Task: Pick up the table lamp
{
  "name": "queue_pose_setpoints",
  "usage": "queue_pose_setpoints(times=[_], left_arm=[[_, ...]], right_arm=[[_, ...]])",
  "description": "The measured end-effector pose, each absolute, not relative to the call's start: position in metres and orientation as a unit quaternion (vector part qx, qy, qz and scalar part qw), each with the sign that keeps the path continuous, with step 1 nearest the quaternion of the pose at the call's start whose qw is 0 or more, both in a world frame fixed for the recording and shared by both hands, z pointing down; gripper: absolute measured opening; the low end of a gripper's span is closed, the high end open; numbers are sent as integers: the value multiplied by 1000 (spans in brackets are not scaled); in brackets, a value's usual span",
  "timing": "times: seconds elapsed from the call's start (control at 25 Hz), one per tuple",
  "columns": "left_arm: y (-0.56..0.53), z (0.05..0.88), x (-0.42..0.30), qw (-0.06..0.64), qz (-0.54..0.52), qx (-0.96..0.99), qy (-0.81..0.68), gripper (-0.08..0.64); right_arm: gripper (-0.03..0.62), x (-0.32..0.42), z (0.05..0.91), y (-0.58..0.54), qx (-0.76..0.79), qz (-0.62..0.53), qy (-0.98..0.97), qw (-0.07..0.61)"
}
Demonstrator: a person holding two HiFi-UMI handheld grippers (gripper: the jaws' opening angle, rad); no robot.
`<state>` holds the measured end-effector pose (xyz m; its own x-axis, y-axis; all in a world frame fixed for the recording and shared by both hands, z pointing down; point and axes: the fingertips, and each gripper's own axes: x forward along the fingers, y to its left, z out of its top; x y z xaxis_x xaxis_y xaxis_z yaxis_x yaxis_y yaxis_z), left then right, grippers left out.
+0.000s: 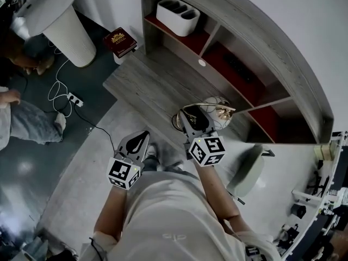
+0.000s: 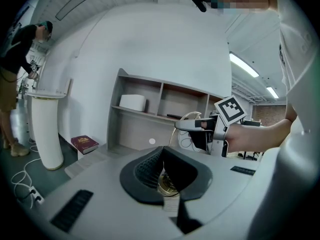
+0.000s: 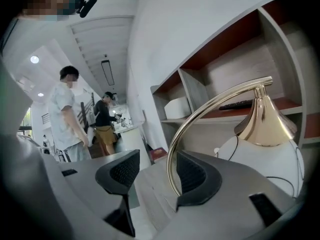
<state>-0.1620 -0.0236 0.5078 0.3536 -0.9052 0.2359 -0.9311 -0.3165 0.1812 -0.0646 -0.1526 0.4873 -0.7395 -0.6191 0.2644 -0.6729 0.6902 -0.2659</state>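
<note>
The table lamp (image 1: 211, 111) stands at the centre of the head view, on the low wooden ledge (image 1: 155, 80) in front of the shelf unit (image 1: 255, 48). In the right gripper view its thin gold arm (image 3: 210, 109) curves up from lower centre to a gold cone over a white round shade (image 3: 260, 154) at the right of the frame. A dark cord (image 3: 280, 179) is seen running across the shade.

The right gripper (image 3: 157, 169) is set around that arm with its jaws spread wide. The arm lies between them, just beside the jaw at the right of the frame, and is not yet gripped. The left gripper (image 2: 162, 166) is held lower left in the head view, apart from the lamp, its jaws closed together on nothing.

The step in hand appears to be the grasp. It would likely be done best if the gripper were shifted so that the arm sits midway between the pads before they are closed. The metal looks smooth and thin, so a firm, square grip is called for, or the lamp may swing under its heavy head. A straight lift is advised, with the cord watched for snagging.
</note>
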Motion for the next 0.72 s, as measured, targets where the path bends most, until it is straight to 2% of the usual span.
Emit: queue_pose_setpoints(times=[0.24,0.32,0.44,0.48,0.56,0.72], left_arm=[[-26,517,-188,153,41,818,-553,15],[-27,521,-194,155,44,824,-543,15],[-31,525,-202,156,44,831,-532,15],[-33,526,-205,156,44,834,-528,15],[-36,528,-208,157,43,838,-520,15],[-43,531,-211,161,41,848,-503,15]], right_arm=[[238,-76,487,-172,394,179,-899,62],[202,-77,486,-177,405,177,-895,57],[191,-78,482,-186,424,180,-886,46],[172,-76,481,-189,433,187,-881,38],[78,-70,482,-194,449,205,-869,24],[57,-67,481,-194,447,224,-866,15]])
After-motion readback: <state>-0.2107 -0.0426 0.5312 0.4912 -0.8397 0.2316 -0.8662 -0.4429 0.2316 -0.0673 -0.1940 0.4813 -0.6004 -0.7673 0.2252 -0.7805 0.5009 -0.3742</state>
